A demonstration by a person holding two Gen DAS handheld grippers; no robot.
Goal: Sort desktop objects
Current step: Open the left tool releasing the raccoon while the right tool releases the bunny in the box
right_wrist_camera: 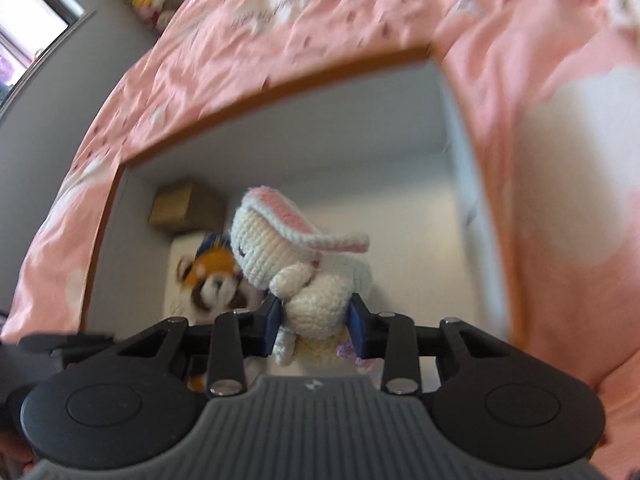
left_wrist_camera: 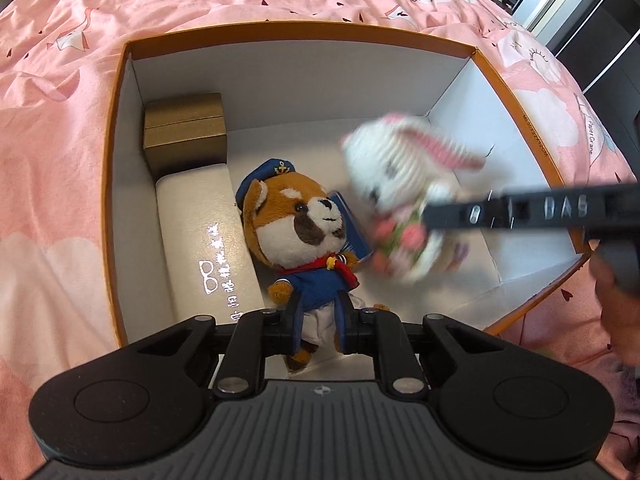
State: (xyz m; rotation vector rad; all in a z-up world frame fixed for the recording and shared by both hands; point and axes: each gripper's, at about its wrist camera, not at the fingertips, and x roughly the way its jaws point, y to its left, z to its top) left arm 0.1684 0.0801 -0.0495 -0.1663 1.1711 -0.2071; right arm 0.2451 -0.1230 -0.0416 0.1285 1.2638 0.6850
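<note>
Crocheted white rabbit sat mid-frame in the right wrist view, pinched at its body by the right gripper, blue pads pressing both flanks, hanging over the open orange-rimmed box; in the left wrist view it was a blurred blob right of centre. Fox plush in sailor suit lay on the box floor at centre, its lower body clamped by the left gripper, jaws drawn in tight on the legs. White glasses case lay just left of the fox, gold box in the upper-left corner of the box. Pink bedsheet surrounded everything. Risks, my read: the rabbit was soft and held low on the body, so it could squirm out or tip head-first and land on the fox instead of the bare floor at right. Both grippers were crowded inside one box, so the right finger could clip the left one. Pulling on the fox might shove the glasses case.
</note>
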